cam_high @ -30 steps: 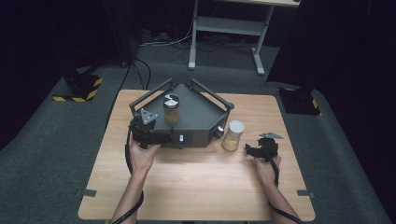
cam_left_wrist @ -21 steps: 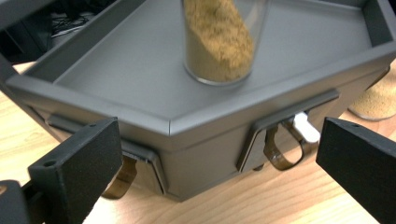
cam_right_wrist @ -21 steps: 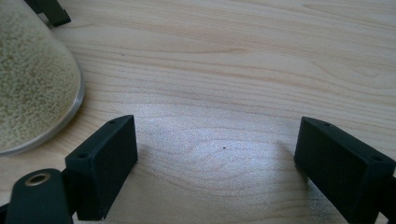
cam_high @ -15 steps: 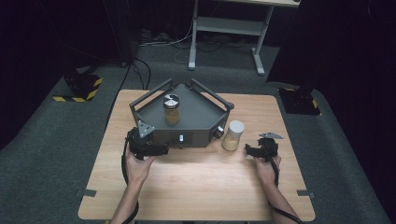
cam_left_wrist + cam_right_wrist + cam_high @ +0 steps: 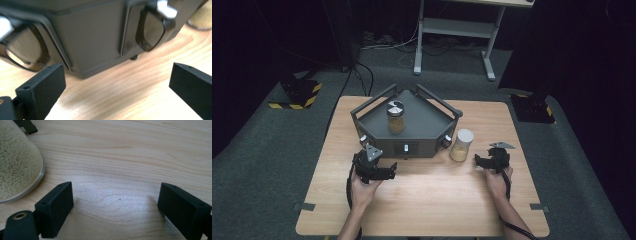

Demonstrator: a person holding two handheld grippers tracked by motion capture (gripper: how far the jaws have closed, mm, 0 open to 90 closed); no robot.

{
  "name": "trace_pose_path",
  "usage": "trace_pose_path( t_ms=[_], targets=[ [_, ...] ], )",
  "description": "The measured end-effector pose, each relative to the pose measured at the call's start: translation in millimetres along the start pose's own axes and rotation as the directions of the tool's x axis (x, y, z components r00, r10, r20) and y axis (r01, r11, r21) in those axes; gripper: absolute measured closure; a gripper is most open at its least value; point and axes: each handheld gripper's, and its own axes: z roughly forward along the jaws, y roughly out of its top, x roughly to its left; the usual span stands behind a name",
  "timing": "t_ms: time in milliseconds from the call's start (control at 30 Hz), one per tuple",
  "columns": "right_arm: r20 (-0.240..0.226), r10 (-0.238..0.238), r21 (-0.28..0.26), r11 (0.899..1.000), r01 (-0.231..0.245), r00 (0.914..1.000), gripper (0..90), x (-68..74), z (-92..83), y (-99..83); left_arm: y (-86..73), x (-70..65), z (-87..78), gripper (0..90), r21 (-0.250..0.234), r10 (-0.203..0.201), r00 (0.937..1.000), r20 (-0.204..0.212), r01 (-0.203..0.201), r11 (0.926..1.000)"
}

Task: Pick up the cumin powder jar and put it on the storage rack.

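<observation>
A: Jars: one lidded jar (image 5: pixel 395 117) on the grey scale (image 5: pixel 412 125), second jar (image 5: pixel 461 145) on the table (image 5: pixel 432 195) beside it.

B: Left tongs (image 5: pixel 388 172), right tongs (image 5: pixel 479 161): both wide open, empty. Step, likely: approach; next, right tongs must straddle the second jar.

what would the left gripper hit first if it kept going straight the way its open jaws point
Most likely the front wall of the dark grey angular scale: the left gripper faces it with bare wooden table between, though depth is hard to judge.

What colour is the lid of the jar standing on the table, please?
White; the jar lid shows best in the high view.
</observation>
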Motion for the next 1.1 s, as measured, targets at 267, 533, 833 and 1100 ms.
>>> trace_pose_path(
  t_ms=[267, 533, 833, 1100],
  targets=[
    [0.000, 0.000, 0.000, 1.000, 0.000, 1.0000, 12.5, 0.0, 0.0, 0.0, -4.4, -13.2, 19.2, 1.0, 0.079, 0.064, 0.9974, -0.032, -0.061, 0.9950],
    [0.000, 0.000, 0.000, 1.000, 0.000, 1.0000, 12.5, 0.0, 0.0, 0.0, -6.9, -16.2, 31.3, 1.1, 0.113, 0.079, 0.9962, -0.037, -0.075, 0.9908],
    [0.000, 0.000, 0.000, 1.000, 0.000, 1.0000, 12.5, 0.0, 0.0, 0.0, -11.5, -17.2, 40.0, 1.2, 0.138, 0.079, 0.9961, -0.041, -0.072, 0.9877],
    [0.001, 0.000, 0.000, 1.000, 0.000, 1.0000, 12.5, 0.1, 0.0, 0.0, -15.9, -10.2, 41.9, 1.1, 0.124, 0.020, 0.9996, -0.018, -0.018, 0.9921]
  ],
)
